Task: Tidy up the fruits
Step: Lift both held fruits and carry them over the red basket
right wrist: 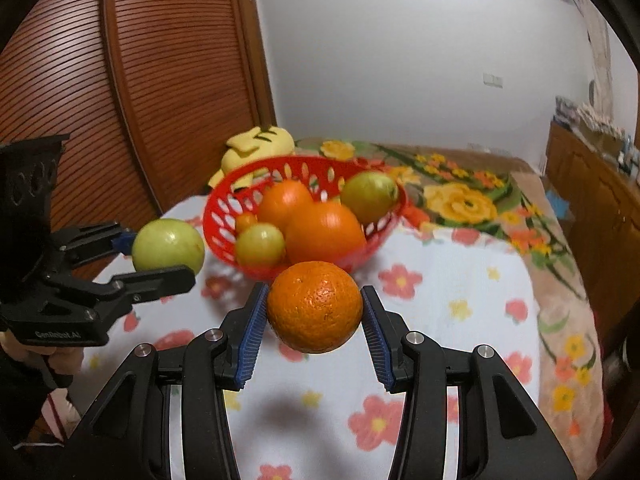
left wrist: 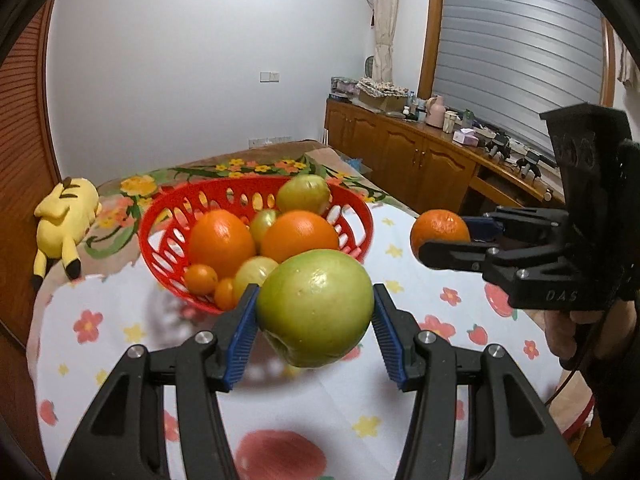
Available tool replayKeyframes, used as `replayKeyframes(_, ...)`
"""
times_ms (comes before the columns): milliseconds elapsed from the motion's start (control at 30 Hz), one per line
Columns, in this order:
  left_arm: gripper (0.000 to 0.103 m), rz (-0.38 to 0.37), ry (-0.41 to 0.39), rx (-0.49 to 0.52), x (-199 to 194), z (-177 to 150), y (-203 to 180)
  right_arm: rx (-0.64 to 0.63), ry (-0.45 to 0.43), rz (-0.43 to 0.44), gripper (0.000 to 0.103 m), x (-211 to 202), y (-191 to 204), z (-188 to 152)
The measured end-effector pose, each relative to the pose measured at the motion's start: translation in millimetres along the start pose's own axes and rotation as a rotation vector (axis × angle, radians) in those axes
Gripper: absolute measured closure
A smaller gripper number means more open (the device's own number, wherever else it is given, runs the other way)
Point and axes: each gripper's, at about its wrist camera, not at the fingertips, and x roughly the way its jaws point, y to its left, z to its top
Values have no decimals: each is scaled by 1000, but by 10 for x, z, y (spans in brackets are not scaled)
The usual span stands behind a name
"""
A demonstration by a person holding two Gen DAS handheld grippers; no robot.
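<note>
Both tongs pinch fruit in the air just before the red basket (left wrist: 160,216): the left gripper (left wrist: 314,312) a green apple (left wrist: 314,308), the right gripper (right wrist: 314,308) a mandarin (right wrist: 314,306). Only the left wrist view shows the wooden sideboard (left wrist: 404,152) beyond the basket, while the yellow plush toy (right wrist: 256,146) sits behind it.

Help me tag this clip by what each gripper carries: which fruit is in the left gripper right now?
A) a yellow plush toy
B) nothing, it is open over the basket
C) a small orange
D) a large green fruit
D: in the left wrist view the left gripper has its blue pads pressed on a large green fruit lifted off the tablecloth, while the right gripper holds the orange.
</note>
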Motion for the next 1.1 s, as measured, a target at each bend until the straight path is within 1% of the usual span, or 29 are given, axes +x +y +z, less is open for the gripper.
replayKeyframes(167,50,17,-15,-2,25,123,160,-30,-24,11,56,83,14,260)
replayKeyframes(367,50,43,-4,-22,164,204,397,-65,-16,12,56,300,26,429)
replayKeyframes(700,50,60,28,-61,433,188,654,-87,16,35,56,641,-2,570)
replayKeyframes(800,50,60,31,-64,478,205,687,-95,18,49,56,700,-12,619)
replayKeyframes(1100,50,63,32,-85,555,235,810,-126,39,52,56,962,0,781)
